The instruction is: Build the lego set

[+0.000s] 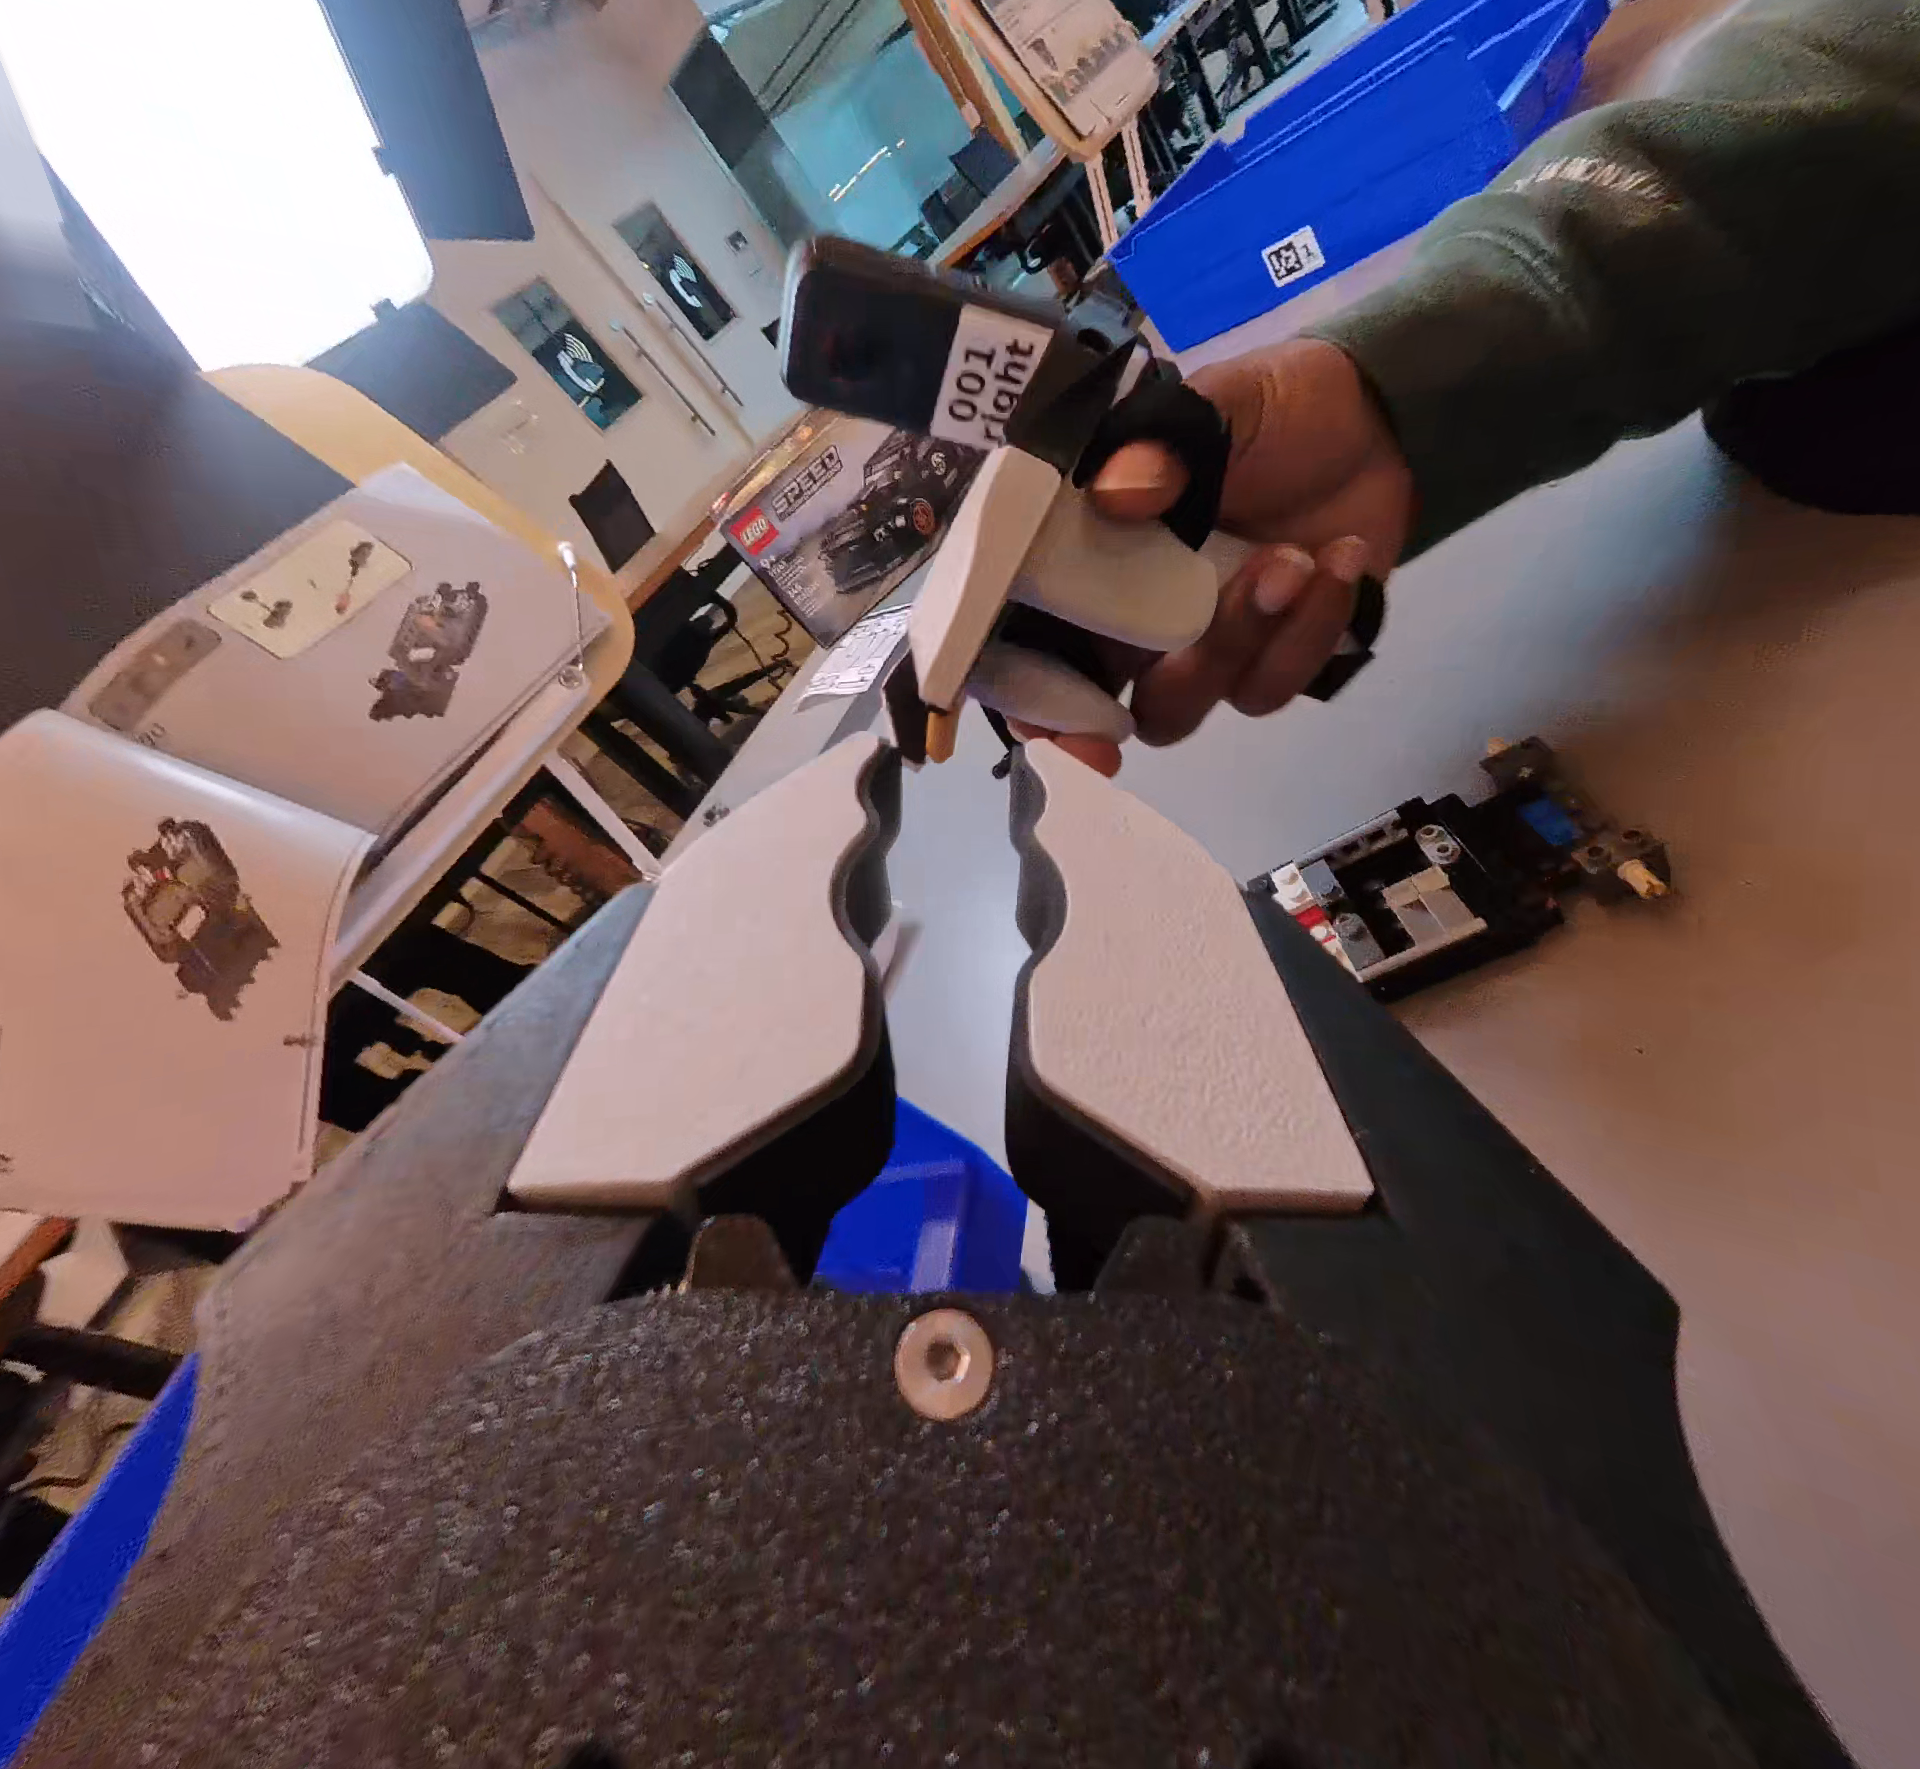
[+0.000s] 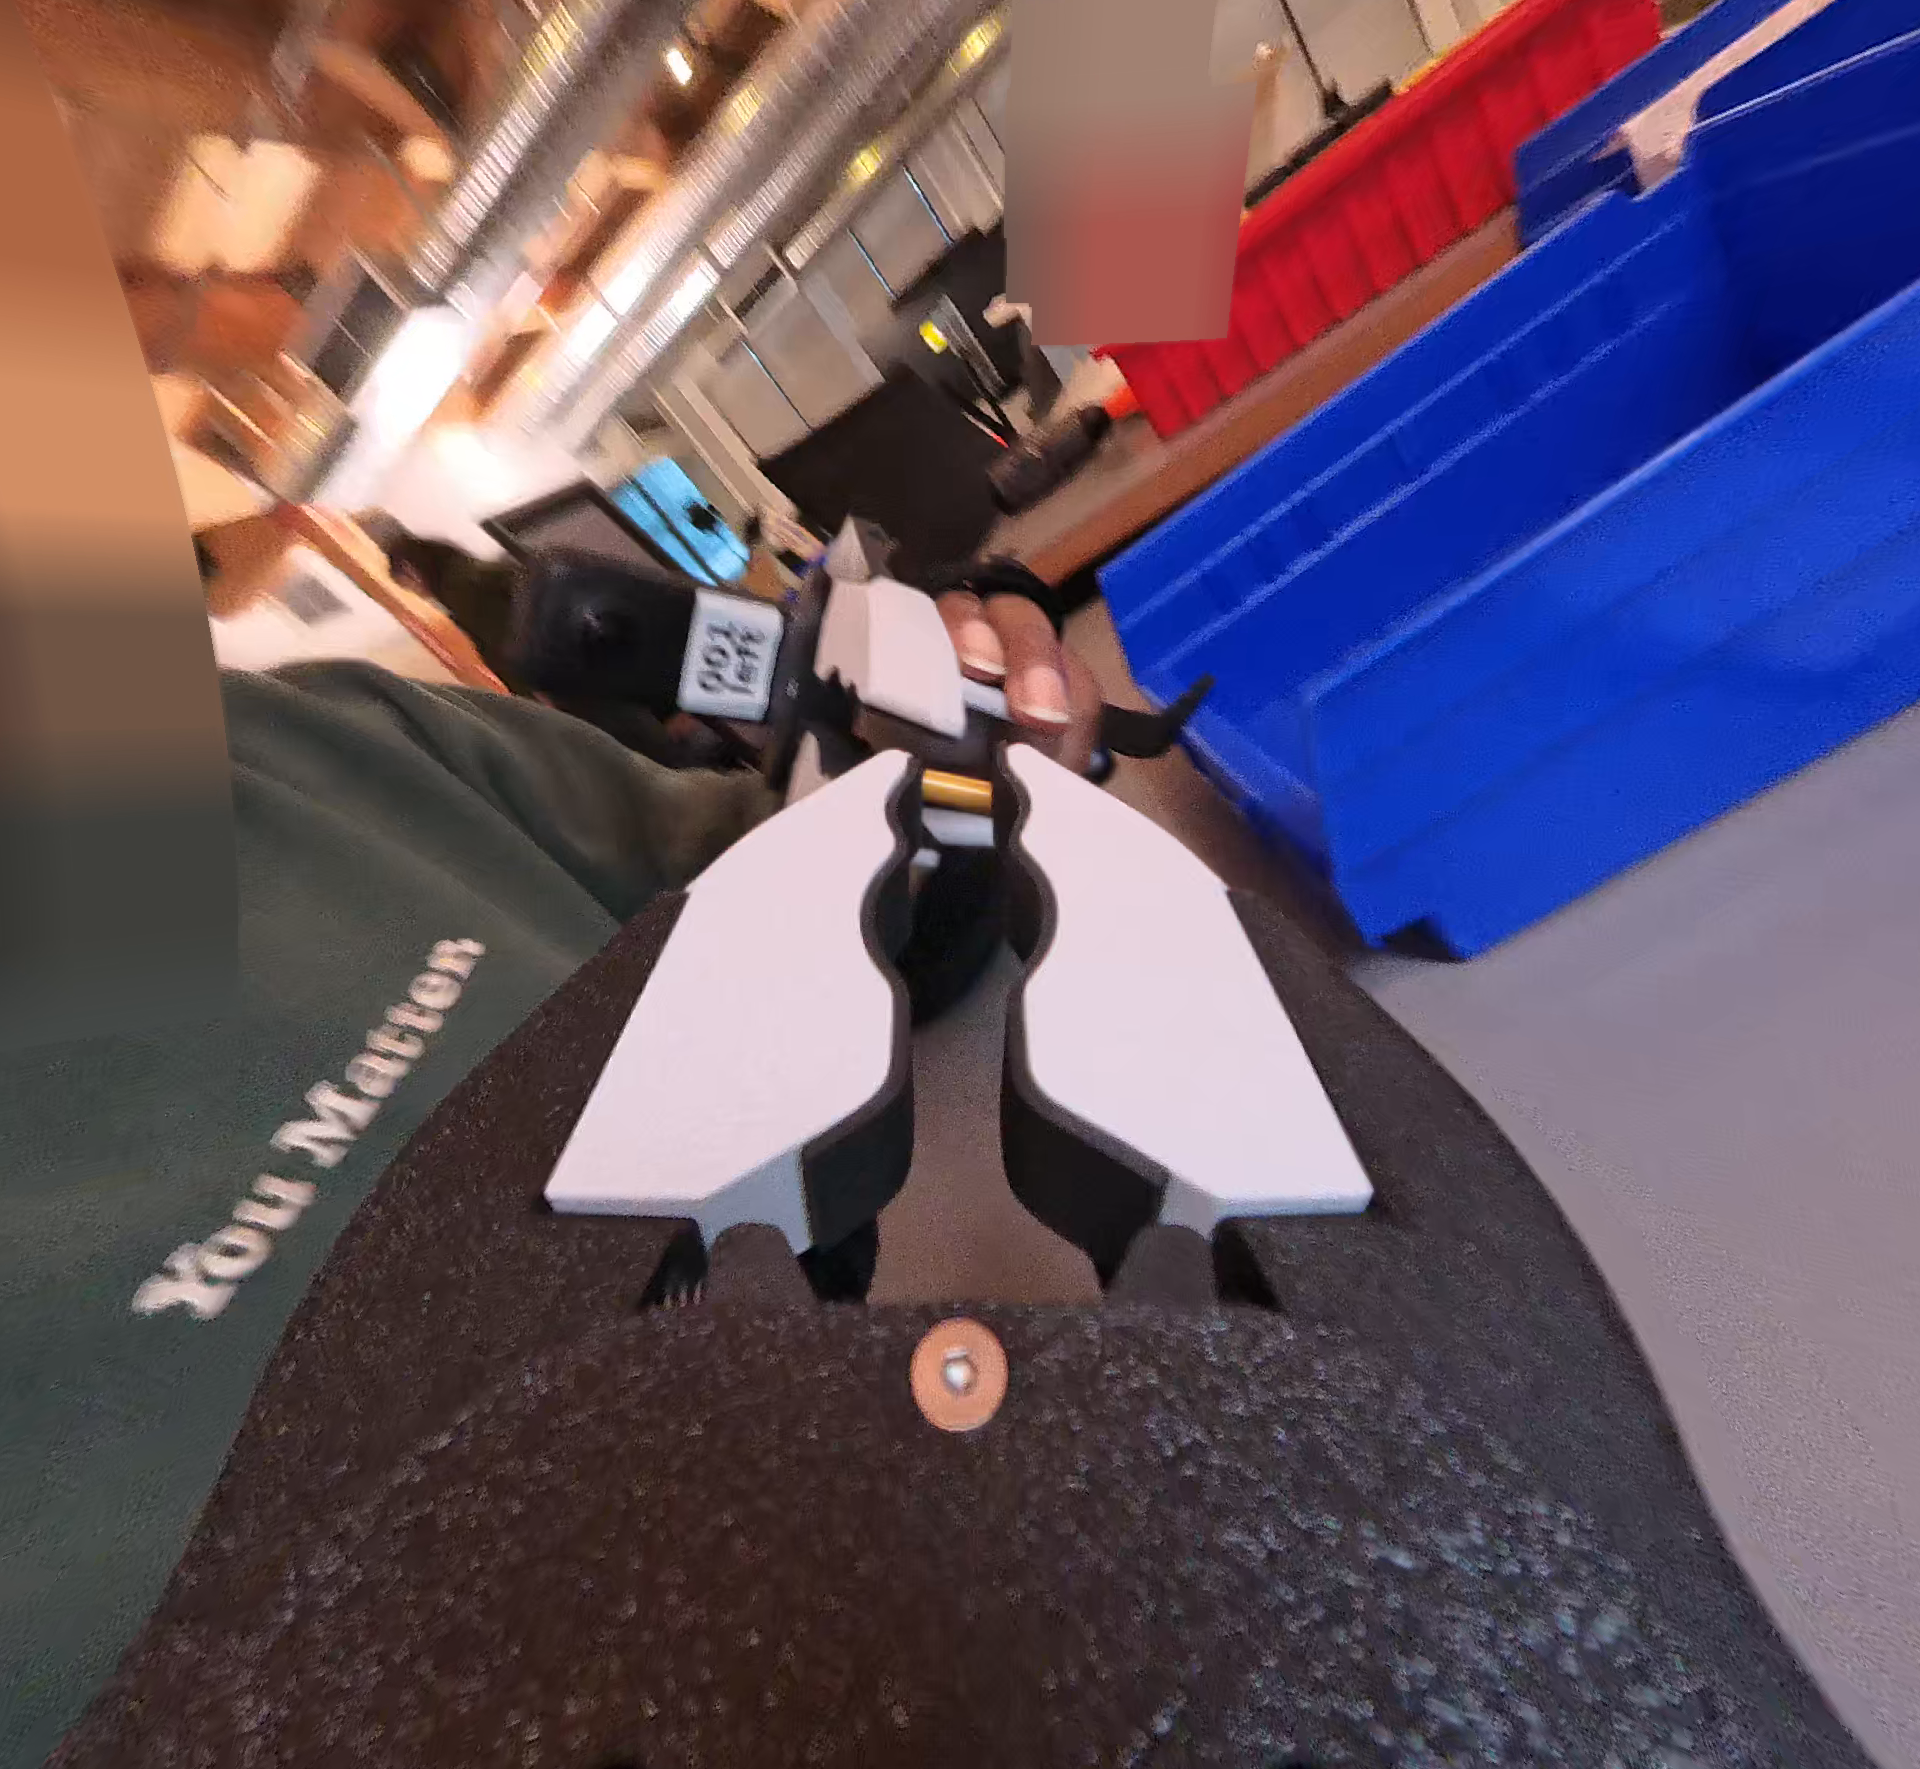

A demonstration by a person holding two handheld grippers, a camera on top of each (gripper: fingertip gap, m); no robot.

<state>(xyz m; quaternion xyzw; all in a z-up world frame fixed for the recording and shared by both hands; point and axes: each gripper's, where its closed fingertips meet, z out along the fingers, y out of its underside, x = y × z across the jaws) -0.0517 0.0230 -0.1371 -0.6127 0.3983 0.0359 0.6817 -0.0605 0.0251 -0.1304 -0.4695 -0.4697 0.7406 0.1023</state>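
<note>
- Grey tabletop (image 1: 1714,1148) is lying under both of your grippers, with a busy workshop of benches and chairs blurring behind it.
- You are working beside two blue bins (image 2: 1558,576) in the right wrist view, sitting at about 2 o'clock; one more blue bin (image 1: 1382,150) is showing at 1 o'clock in the left wrist view.
- One partly built brick model (image 1: 1455,878), mostly black and grey, is resting on the table at 3 o'clock of the left gripper, well apart from it.
- One toy set box (image 1: 852,524) is standing at the table's far edge, near 12 o'clock.
- Two open instruction booklets (image 1: 312,639) on stands are sitting at 9 o'clock.
- Your left gripper (image 1: 951,763) is keeping a narrow gap between its fingers, nothing showing between them.
- Your right gripper (image 2: 956,774) is facing the left one tip to tip, its jaws slightly parted; a small tan piece (image 2: 956,789) is showing at its tips, though I cannot tell whether it is being pinched.
- Your hand (image 1: 1247,556) in a green sleeve (image 1: 1610,265) is gripping the right tool's handle.
</note>
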